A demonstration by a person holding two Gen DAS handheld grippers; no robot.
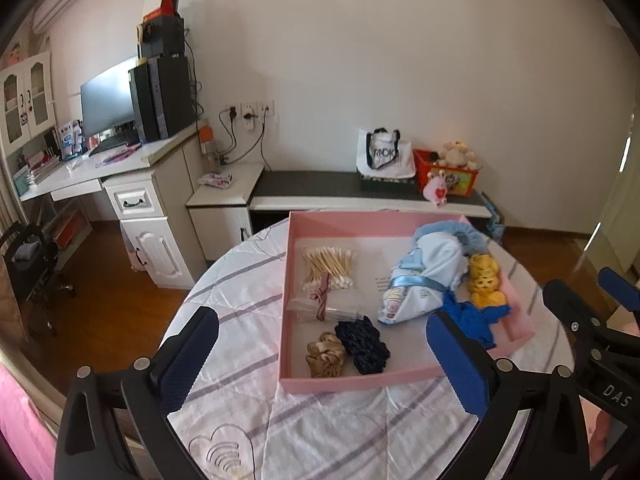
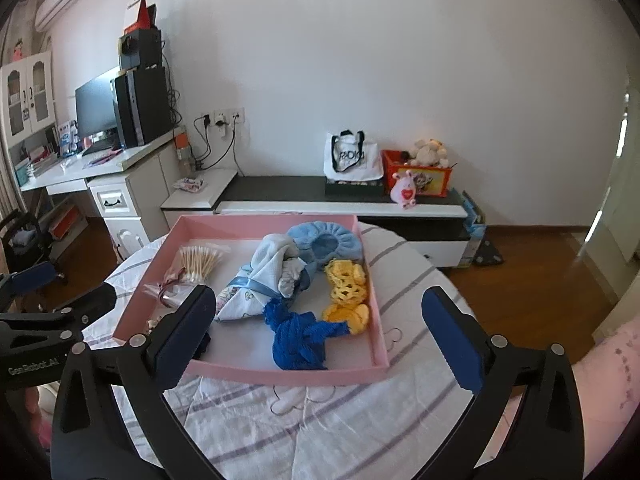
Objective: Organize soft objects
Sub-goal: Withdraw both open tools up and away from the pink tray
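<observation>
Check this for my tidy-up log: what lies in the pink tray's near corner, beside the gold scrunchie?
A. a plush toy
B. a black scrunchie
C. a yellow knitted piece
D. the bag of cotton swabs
B: the black scrunchie touches the gold scrunchie in the pink tray.

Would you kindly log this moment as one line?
left gripper open, empty | right gripper open, empty | shallow pink cardboard tray holds soft items | blue knitted bundle near front
</observation>
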